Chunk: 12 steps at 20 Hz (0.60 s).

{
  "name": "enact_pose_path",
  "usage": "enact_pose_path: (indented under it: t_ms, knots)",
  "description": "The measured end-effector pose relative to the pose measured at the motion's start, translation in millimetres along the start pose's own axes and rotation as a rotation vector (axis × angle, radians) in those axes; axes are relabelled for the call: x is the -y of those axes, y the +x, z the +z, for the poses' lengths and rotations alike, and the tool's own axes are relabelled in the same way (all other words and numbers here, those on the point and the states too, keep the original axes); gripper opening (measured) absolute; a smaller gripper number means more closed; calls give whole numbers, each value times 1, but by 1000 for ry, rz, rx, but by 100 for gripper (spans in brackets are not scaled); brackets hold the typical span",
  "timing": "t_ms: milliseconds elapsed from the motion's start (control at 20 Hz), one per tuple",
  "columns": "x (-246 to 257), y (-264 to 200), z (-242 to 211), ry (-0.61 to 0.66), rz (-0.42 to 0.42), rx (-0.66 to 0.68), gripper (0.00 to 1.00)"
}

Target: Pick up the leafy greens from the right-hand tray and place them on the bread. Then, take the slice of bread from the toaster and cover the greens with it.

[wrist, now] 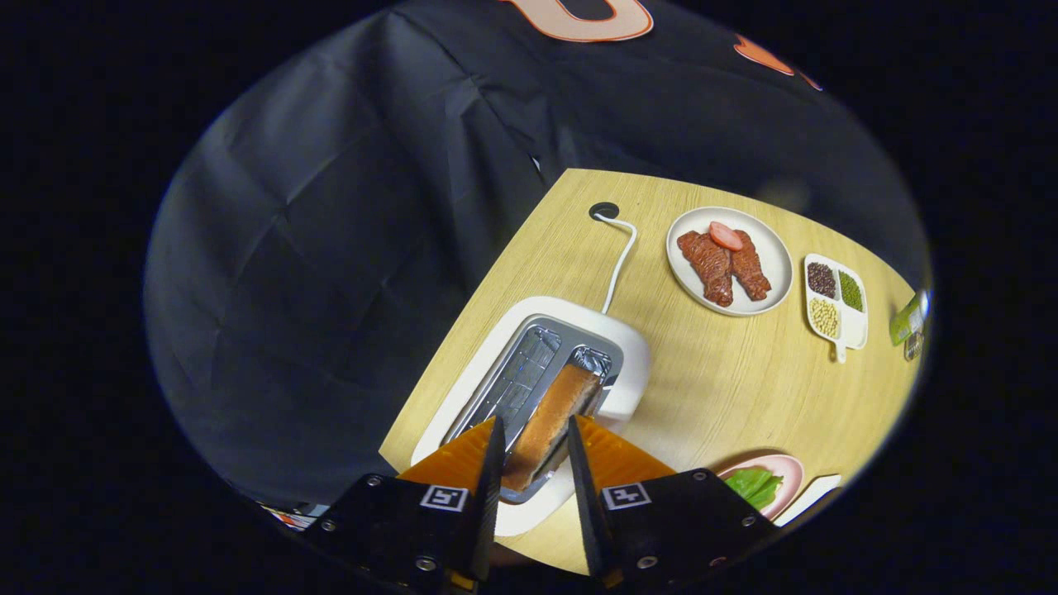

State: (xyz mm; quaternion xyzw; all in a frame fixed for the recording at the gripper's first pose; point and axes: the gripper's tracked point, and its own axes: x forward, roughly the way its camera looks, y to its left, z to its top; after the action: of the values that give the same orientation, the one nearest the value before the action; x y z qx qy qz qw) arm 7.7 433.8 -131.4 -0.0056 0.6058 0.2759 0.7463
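Your gripper (533, 450) over the toaster (541, 388), fingers spread to either side of the bread slice (550, 426)

You see the slice upright in the toaster's right slot, not yet pinched; leafy greens (754, 486) on a pink plate (785, 471) near the table (727, 388) edge; meat plate (729, 260) and divided dish (835, 306) toward the far edge

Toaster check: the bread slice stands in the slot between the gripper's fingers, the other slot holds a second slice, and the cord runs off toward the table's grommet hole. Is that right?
Not quite. In the gripper view the other slot of the toaster is empty, bare metal inside. The rest holds: the bread slice stands in its slot between the fingers of the gripper, and the cord runs to the grommet hole.
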Motion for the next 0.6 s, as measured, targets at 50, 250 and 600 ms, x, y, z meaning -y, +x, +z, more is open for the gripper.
enact_pose_path:
  t_ms: [50,250,600]
  knots:
    - [0,1,2,-11,-16,6,41]
    - [0,0,2,-41,-42,17,16]
    - [-4,-34,16,-13,0,96,11]
